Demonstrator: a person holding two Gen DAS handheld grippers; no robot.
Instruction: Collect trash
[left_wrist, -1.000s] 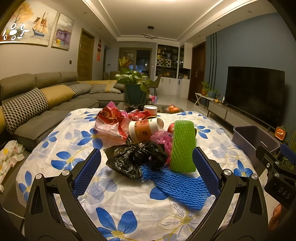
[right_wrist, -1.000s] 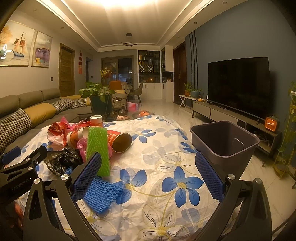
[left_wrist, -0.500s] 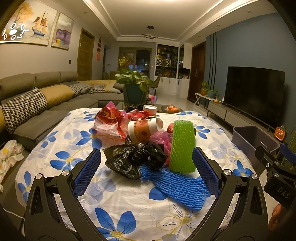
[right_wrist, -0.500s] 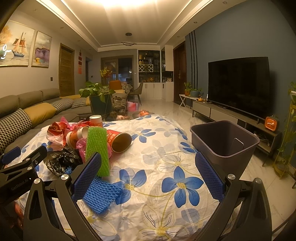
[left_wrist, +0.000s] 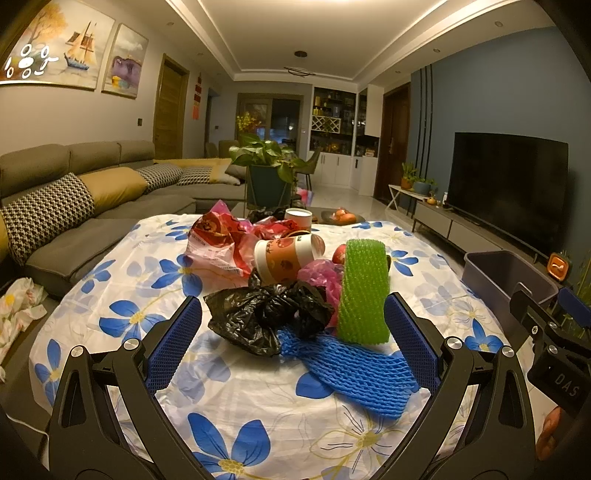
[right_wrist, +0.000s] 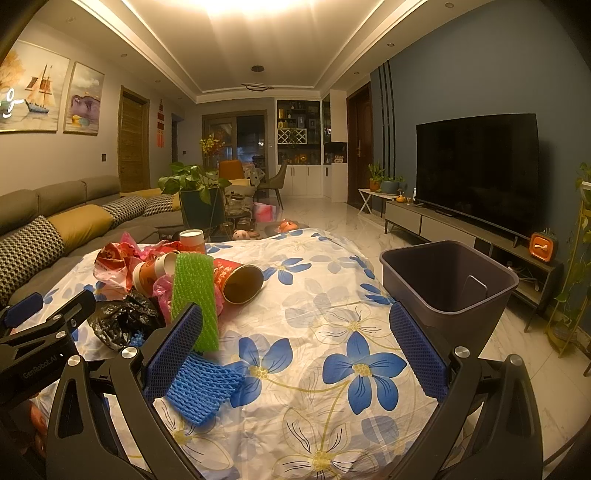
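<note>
Green foam net (left_wrist: 364, 291) upright against trash pile, blue net (left_wrist: 354, 365) lying flat, both tongs spread, empty

Glossy crinkled black plastic bag (left_wrist: 266, 317), blue foam netting (left_wrist: 354, 369), cloth tablecloth (right_wrist: 332, 314)

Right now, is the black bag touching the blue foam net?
Touching: the left wrist view shows the black bag lying over the blue foam net's upper edge, no gap visible.

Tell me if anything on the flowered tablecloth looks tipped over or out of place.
Yes. Two red paper cups lie on their sides: one with its open mouth facing the grey plastic bin, another behind the crumpled black plastic bag. A white-rimmed paper cup stands upright.
</note>
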